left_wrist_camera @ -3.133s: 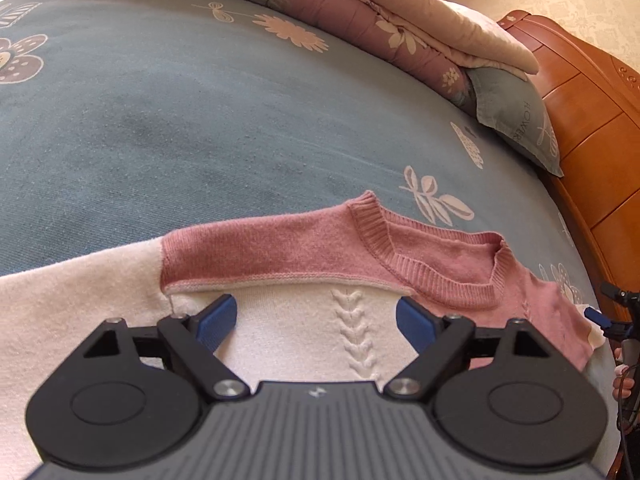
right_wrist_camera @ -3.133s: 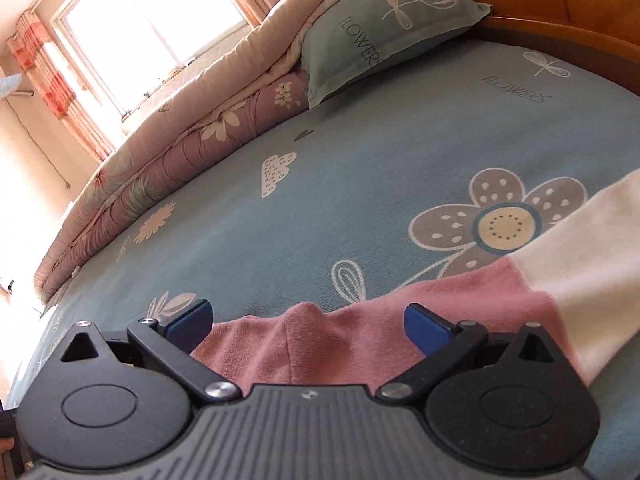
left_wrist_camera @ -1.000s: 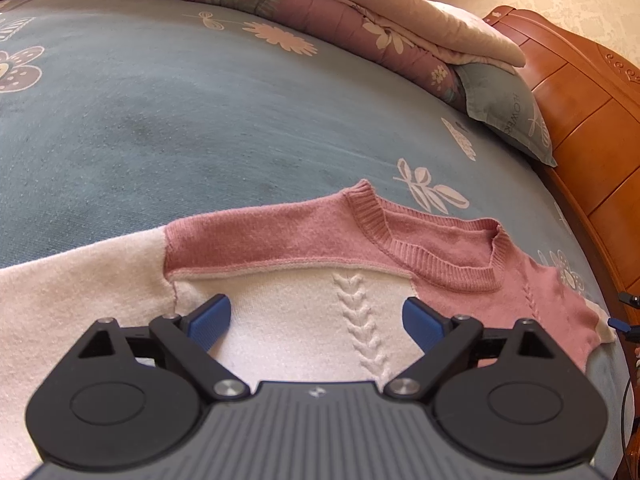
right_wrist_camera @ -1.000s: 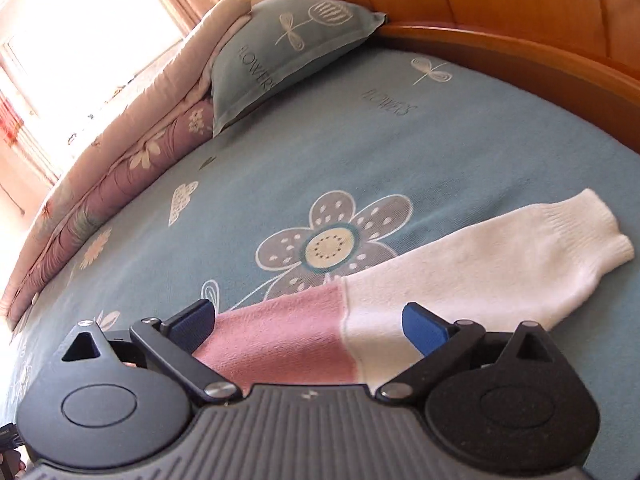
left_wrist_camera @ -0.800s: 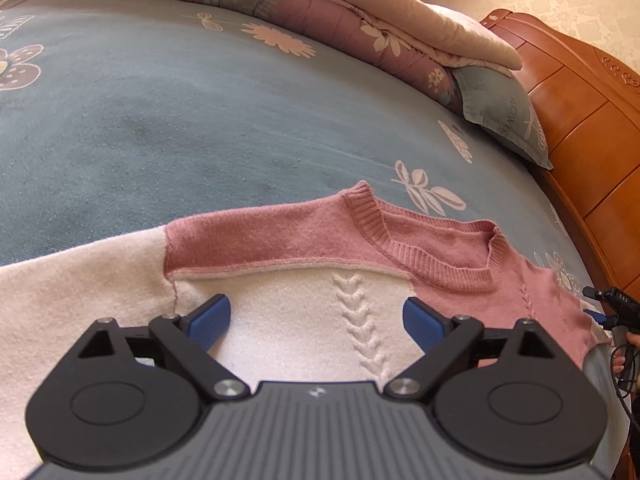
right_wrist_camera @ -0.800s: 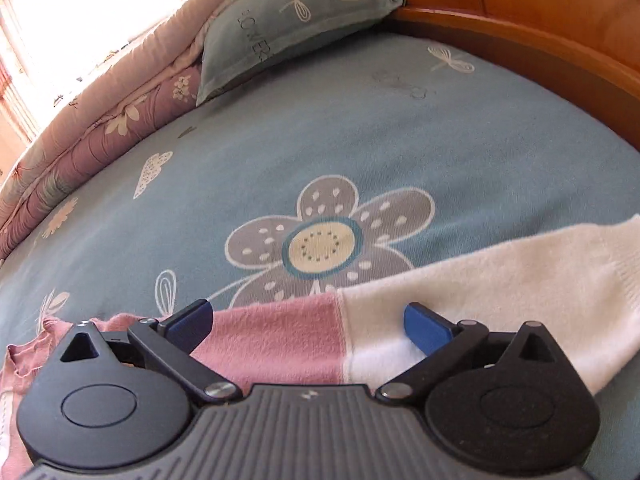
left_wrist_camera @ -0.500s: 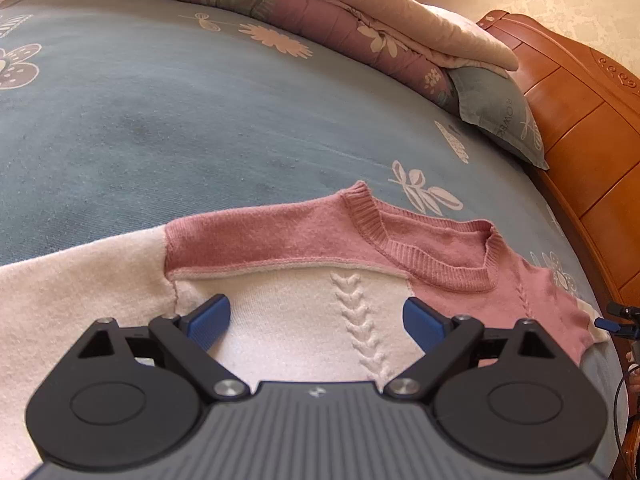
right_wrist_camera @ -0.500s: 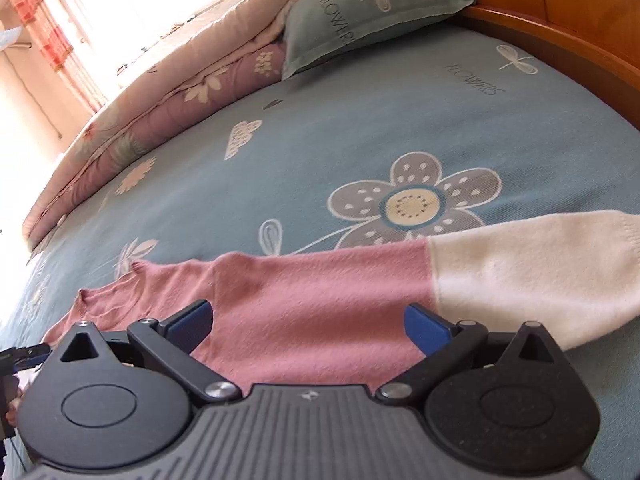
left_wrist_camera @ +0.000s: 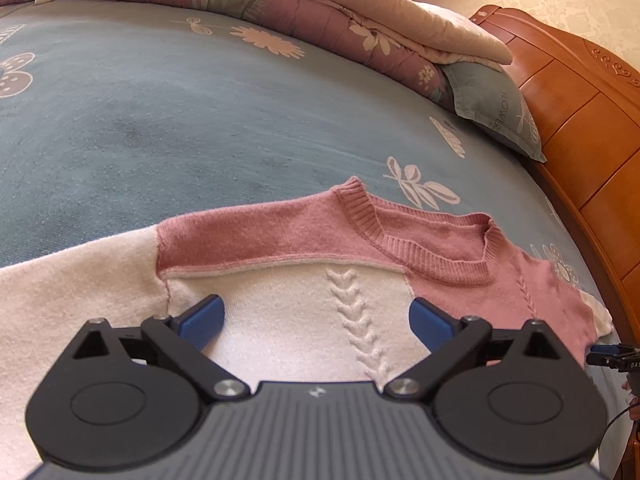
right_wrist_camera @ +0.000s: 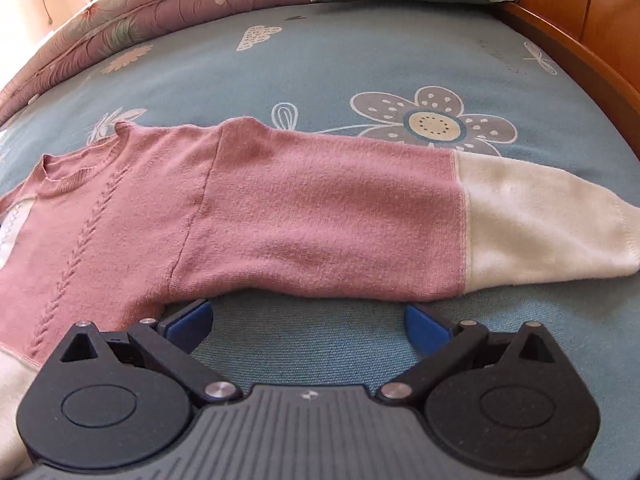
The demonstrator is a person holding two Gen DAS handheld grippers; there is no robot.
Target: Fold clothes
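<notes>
The pink-and-cream sweater (left_wrist_camera: 280,236) lies spread flat on the blue floral bedsheet (left_wrist_camera: 160,120), neckline toward the folded quilt (left_wrist_camera: 320,12). The left gripper (left_wrist_camera: 316,320) hovers over the cream chest panel, jaws opening wide, gripping nothing. The right gripper (right_wrist_camera: 308,324) stands wide and empty over bare sheet, just below the pink sleeve (right_wrist_camera: 340,216).
</notes>
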